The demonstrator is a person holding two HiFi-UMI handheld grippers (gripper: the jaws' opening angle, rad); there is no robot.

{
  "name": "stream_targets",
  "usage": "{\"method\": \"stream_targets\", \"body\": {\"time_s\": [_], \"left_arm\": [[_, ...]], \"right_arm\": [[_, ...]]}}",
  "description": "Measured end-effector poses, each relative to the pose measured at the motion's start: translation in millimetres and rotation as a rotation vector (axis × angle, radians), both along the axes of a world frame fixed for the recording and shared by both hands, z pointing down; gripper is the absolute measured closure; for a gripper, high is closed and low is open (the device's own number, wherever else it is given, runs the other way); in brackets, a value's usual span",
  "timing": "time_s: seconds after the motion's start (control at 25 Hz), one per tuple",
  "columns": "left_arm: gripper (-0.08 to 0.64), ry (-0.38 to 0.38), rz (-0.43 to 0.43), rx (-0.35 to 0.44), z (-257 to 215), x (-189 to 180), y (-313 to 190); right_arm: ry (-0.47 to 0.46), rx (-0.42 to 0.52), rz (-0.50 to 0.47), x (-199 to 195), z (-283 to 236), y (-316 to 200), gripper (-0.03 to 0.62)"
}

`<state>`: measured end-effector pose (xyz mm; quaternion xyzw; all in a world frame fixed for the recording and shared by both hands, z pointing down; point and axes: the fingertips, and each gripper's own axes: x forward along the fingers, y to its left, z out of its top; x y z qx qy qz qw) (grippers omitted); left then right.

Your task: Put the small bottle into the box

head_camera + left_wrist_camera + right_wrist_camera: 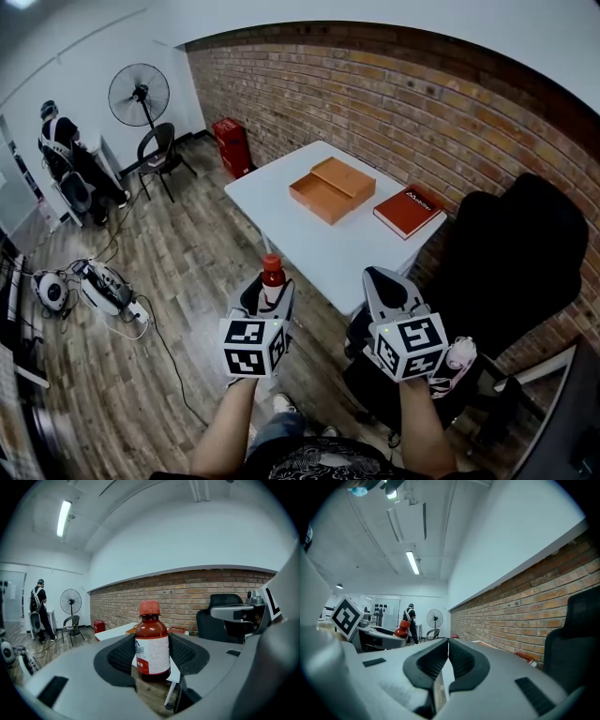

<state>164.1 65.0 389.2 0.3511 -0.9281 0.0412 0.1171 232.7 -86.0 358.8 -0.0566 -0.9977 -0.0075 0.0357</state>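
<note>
The small bottle (151,641) has a dark red-brown body, a red screw cap and a white label with a red band at its foot; the label print is too small to read. It stands upright between the pads of the left gripper (270,292), which pinch it on both sides at label height, with the cap well clear above the jaws. Bottle and gripper are held off the near edge of the white desk (309,246), over the wooden floor (178,309). The right gripper (380,277) is level with the desk's near right corner, its jaws pressed together with nothing between them. On the desk, the orange box (331,189) lies open toward the far side, its lid folded back beside it. A red book (409,210) lies at the desk's right edge, near the box but apart from it. White surface lies bare between the desk's near edge and the box. A black chair (516,253) stands close at the desk's right, against the brick wall (394,103).
</note>
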Motion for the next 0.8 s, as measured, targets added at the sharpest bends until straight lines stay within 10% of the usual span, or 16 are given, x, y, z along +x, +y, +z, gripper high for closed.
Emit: {"method": "stream_targets", "body": {"time_s": [0.8], "left_arm": [[0.327,0.021,0.011,0.001,11.2,-150.6,1.5]], "right_arm": [[0.027,0.018,-0.011,-149.3,5.7,8.9,0.571]]}}
